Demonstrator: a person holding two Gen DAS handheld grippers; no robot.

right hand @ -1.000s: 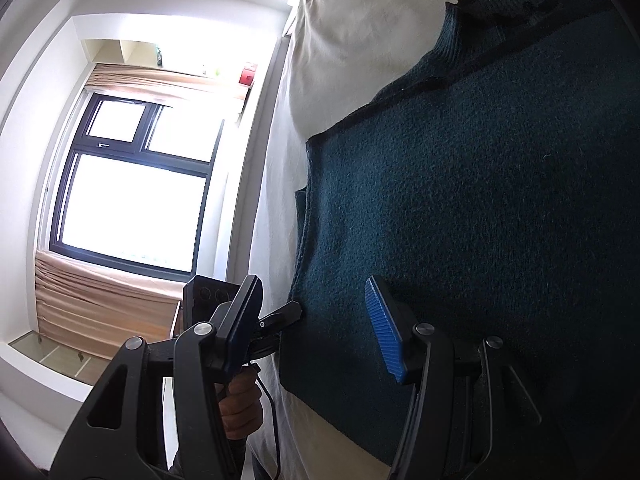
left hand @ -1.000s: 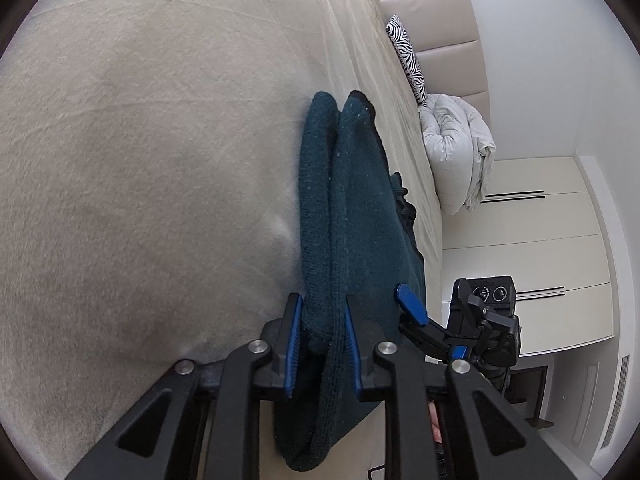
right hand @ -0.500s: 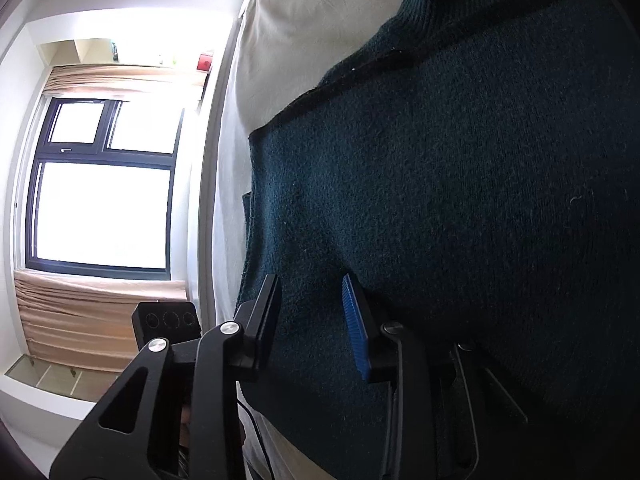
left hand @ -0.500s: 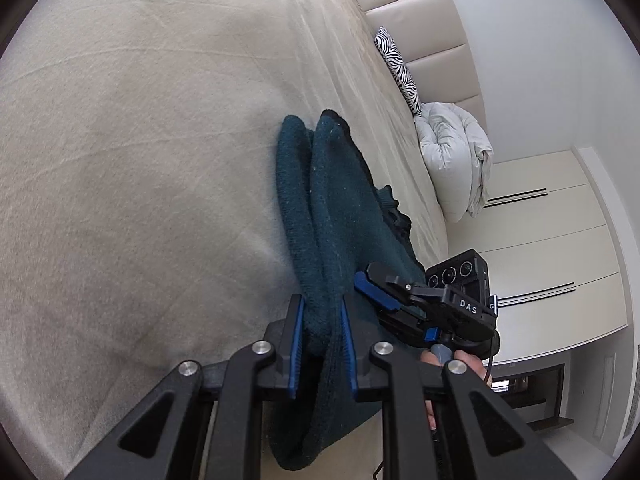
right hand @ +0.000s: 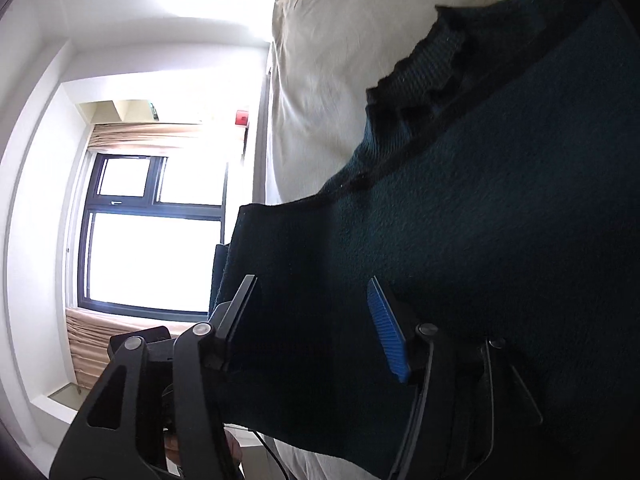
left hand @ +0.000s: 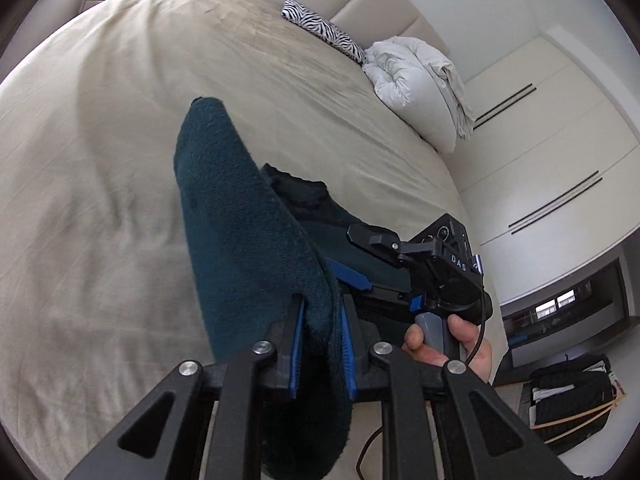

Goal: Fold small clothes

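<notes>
1. Left gripper (left hand: 322,346): matte black frame with triangular cut-outs, low in the frame; round silver screws at the finger joints.
2. Its fingers (left hand: 295,350) carry ribbed blue pads on the inner faces.
3. Right gripper (right hand: 316,330): the same black frame with silver screws; one blue ribbed pad (right hand: 386,330) shows at lower right, and the other finger shows only its dark edge.
4. In the left view the right gripper (left hand: 352,254) appears at centre right as a black boxy body with white letters "DAS", round dials, a blue clip and a grey handle.
5. A thin black cable (left hand: 478,340) hangs from that body.
6. A bare hand (left hand: 448,346) wraps the grey handle; no sleeve is visible.
</notes>
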